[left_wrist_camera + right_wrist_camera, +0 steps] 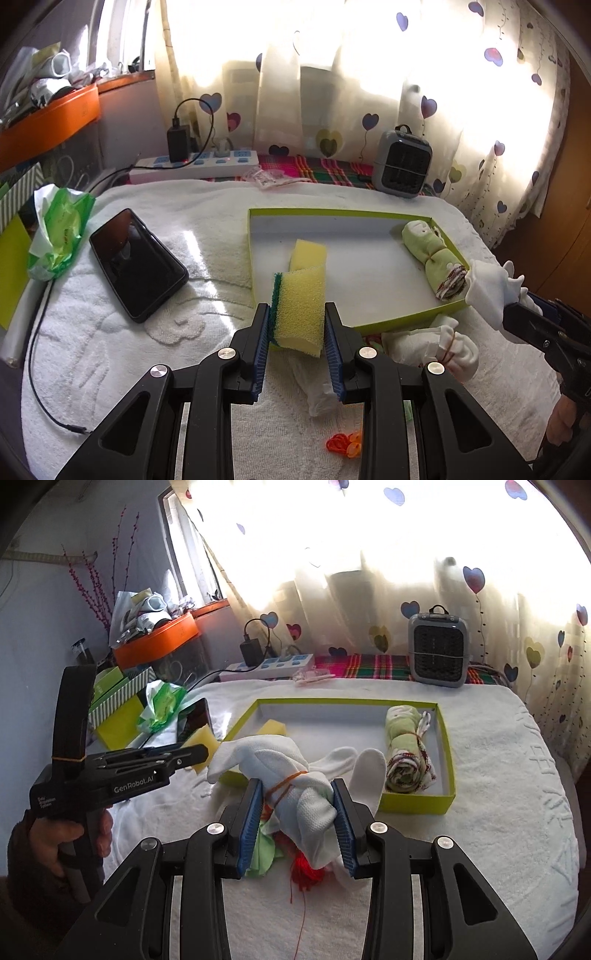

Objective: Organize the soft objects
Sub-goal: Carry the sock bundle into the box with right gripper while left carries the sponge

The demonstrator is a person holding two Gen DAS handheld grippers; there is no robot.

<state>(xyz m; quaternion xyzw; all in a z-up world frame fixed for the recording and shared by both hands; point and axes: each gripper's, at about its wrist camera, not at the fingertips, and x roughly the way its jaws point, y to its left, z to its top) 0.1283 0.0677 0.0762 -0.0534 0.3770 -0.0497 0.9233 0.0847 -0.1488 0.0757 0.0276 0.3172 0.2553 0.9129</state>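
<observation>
White towel (155, 369) on bed, curtain behind. Box (332, 213) ahead of both tongs holds a sponge (308, 254) and a sock roll (432, 258). Left tongs (297, 326) clamp a second sponge (301, 306) at box edge. Right tongs (298, 808) clamp a glove bundle (295, 775) short of the box. Another bundle (436, 345) lies outside, right of left tongs. Roughly half done.

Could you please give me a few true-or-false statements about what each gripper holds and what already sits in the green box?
1. The left gripper is shut on a yellow sponge. True.
2. The right gripper is open and holds nothing. False: it is shut on a white glove bundle tied with a rubber band.
3. A rolled green cloth lies inside the green box. True.
4. The green box has no sponge in it. False: a second sponge lies inside, near its left wall.
5. The black phone lies inside the green box. False: it lies on the white towel, left of the box.
</observation>
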